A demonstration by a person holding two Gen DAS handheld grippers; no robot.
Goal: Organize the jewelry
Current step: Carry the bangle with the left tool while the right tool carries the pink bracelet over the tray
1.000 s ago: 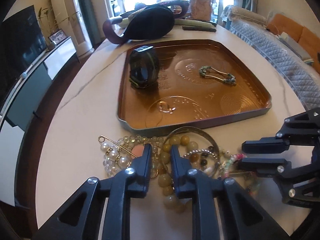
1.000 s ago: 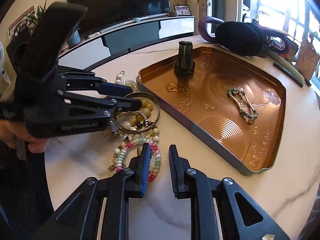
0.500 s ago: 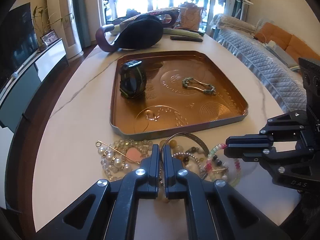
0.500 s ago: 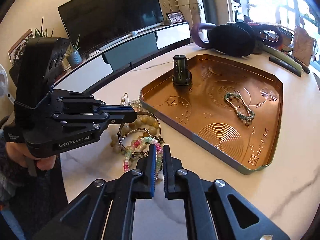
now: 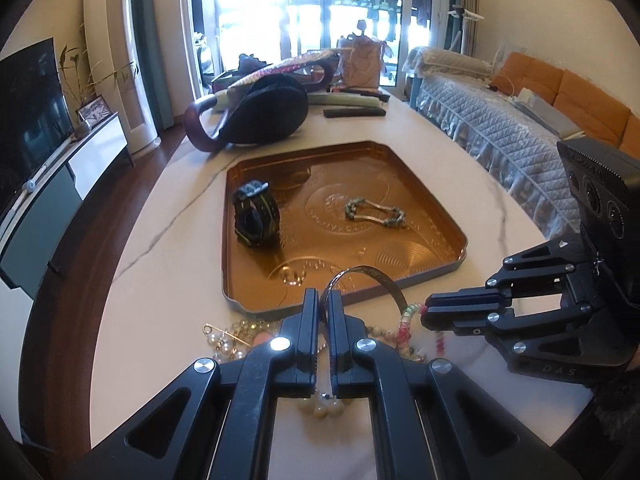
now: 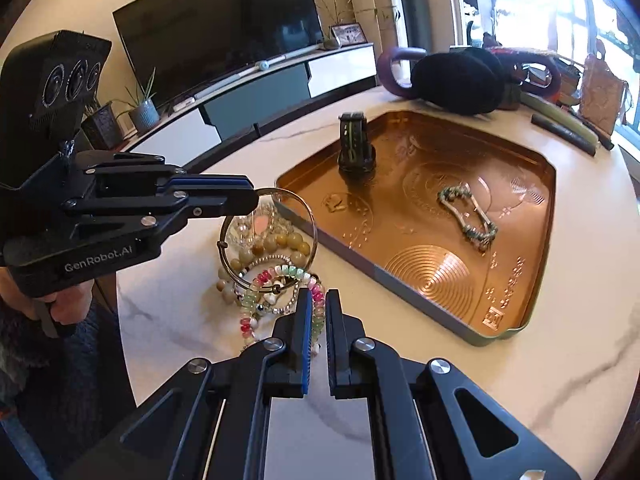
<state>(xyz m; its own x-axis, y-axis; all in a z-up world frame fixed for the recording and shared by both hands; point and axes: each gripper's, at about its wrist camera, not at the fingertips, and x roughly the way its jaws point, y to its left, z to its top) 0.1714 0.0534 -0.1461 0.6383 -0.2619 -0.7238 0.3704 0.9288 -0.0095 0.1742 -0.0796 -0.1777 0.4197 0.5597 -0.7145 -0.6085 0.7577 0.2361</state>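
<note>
My left gripper (image 5: 323, 294) is shut on a thin metal bangle (image 5: 374, 274), which stands lifted on edge above the jewelry pile. From the right wrist view that left gripper (image 6: 254, 200) holds the bangle (image 6: 313, 236) at its top. My right gripper (image 6: 318, 300) is shut on a pink, green and white bead bracelet (image 6: 276, 276). That bracelet (image 5: 404, 326) hangs from the right gripper (image 5: 425, 312). Pearls (image 5: 222, 342) and yellow beads (image 6: 286, 242) lie underneath. The copper tray (image 5: 424, 252) holds a dark watch (image 5: 256, 216), a green bead piece (image 5: 374, 214) and a small pendant (image 5: 292, 277).
A black bag with a maroon handle (image 5: 264, 114) and a dark stick (image 5: 354, 113) lie beyond the tray on the marble table (image 5: 168, 264). A quilted sofa (image 5: 500, 136) runs along the right. A TV (image 6: 216, 28) and a low cabinet stand past the table's left edge.
Both grippers closed from partly open. The left one rose with the bangle, tipping it up off the pile. The right one closed on the colourful bracelet and lifted slightly.
</note>
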